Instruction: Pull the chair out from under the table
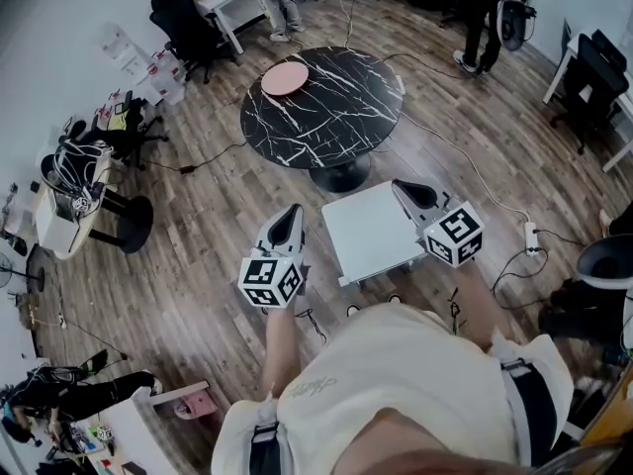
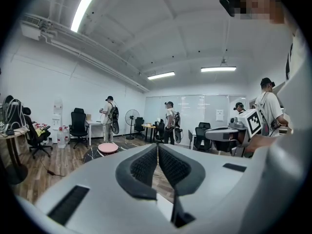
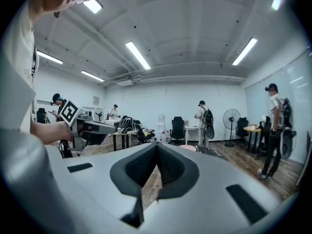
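A white square chair seat (image 1: 371, 231) stands on the wood floor just in front of the round black marble table (image 1: 326, 117), close to its pedestal base (image 1: 339, 176). A pink plate (image 1: 285, 77) lies on the tabletop. My left gripper (image 1: 293, 211) hovers left of the seat, shut and empty, its pads meeting in the left gripper view (image 2: 157, 146). My right gripper (image 1: 399, 184) is over the seat's far right corner, also shut with nothing between the pads (image 3: 157, 144). Neither gripper touches the chair.
Cables run over the floor around the table, with a power strip (image 1: 531, 236) at the right. A black office chair (image 1: 188, 28) and a desk stand at the back left, and a small round table (image 1: 74, 206) with a bag at the left. People stand at the far wall (image 1: 485, 18).
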